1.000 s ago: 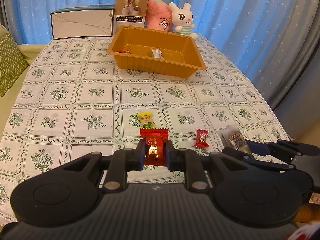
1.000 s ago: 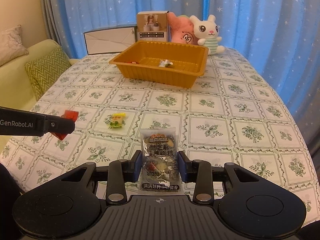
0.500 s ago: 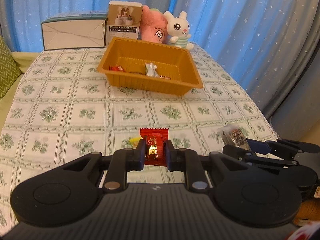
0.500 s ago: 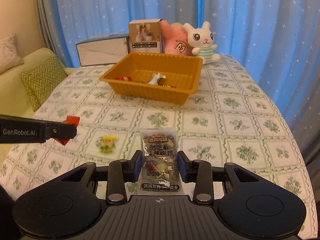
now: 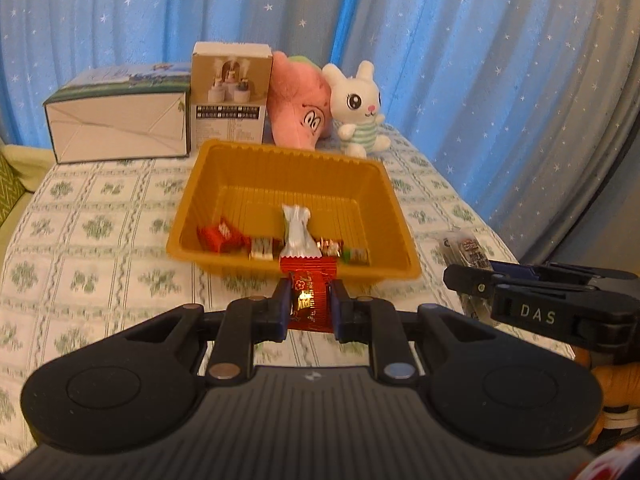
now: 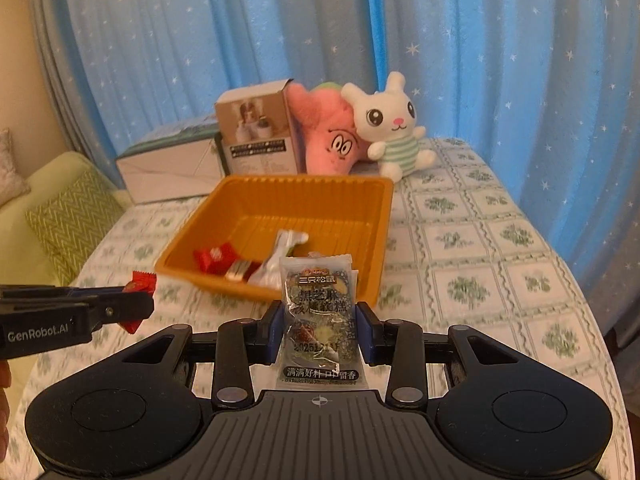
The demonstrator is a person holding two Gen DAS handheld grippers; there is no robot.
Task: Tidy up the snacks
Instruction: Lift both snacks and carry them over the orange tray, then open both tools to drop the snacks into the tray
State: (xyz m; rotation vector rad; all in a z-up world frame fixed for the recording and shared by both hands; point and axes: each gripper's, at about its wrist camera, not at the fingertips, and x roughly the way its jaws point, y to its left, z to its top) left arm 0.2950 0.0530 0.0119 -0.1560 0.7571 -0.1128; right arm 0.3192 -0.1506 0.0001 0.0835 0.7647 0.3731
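Both grippers are mid-delivery, the left gripper [image 5: 309, 305] clamped on a red candy [image 5: 310, 297] and the right gripper [image 6: 319, 330] on a dark packet [image 6: 319, 322], so next each likely needs carrying over the orange tray [image 5: 400, 227] and releasing.

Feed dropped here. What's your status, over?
Left gripper shut on red foil candy packet. Right gripper shut on clear sesame-cake sachet. Orange plastic tray just ahead, path unobstructed.
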